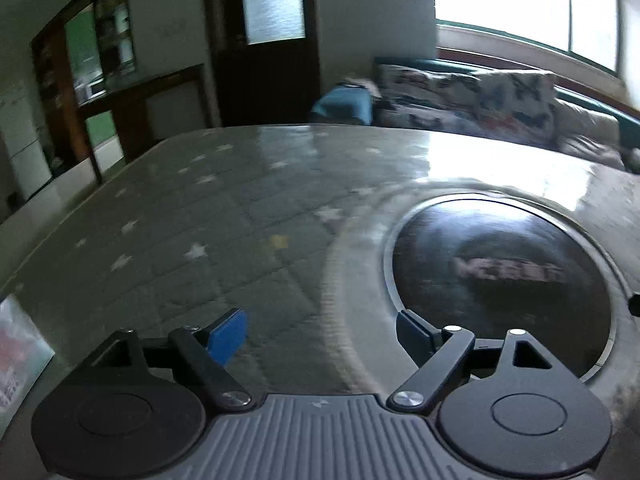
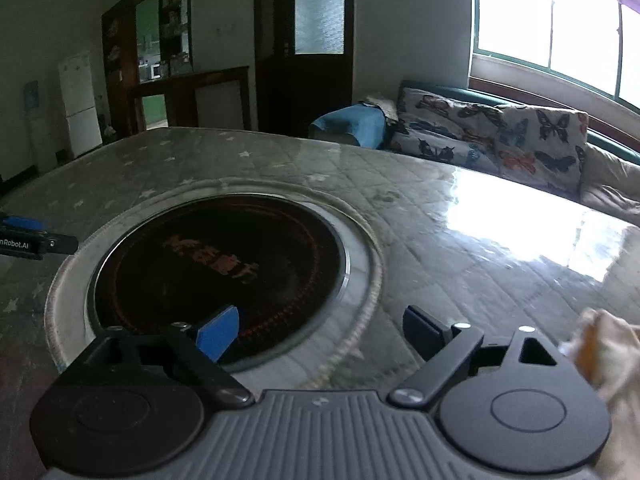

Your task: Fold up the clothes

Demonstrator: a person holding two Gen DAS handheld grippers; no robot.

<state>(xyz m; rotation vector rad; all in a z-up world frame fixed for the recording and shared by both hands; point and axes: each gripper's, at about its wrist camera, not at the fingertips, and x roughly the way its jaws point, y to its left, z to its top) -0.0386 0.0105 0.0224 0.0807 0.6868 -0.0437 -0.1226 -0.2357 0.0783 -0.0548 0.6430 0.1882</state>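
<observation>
left gripper (image 1: 320, 334) and right gripper (image 2: 320, 330): fingers spread wide, nothing between them. garment to fold: only a pale peach cloth (image 2: 608, 360) at the table's near right edge, blurred, possibly the task's thing. risk: a grab taking the quilted grey star-print table cover (image 1: 200, 216) under glossy film along with the cloth. obstruction: round black glass hotplate (image 2: 216, 268), table centre. beyond the far edge: butterfly-print cushions (image 2: 492, 136).

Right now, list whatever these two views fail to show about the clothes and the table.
- Pale cloth, right wrist view: cut off by the right edge and blurred; what garment it is cannot be told.
- Lettering on the dark round plate, left wrist view: smeared by motion, unreadable.
- Flat printed thing, left wrist view: cut by the left edge, blurred.
</observation>
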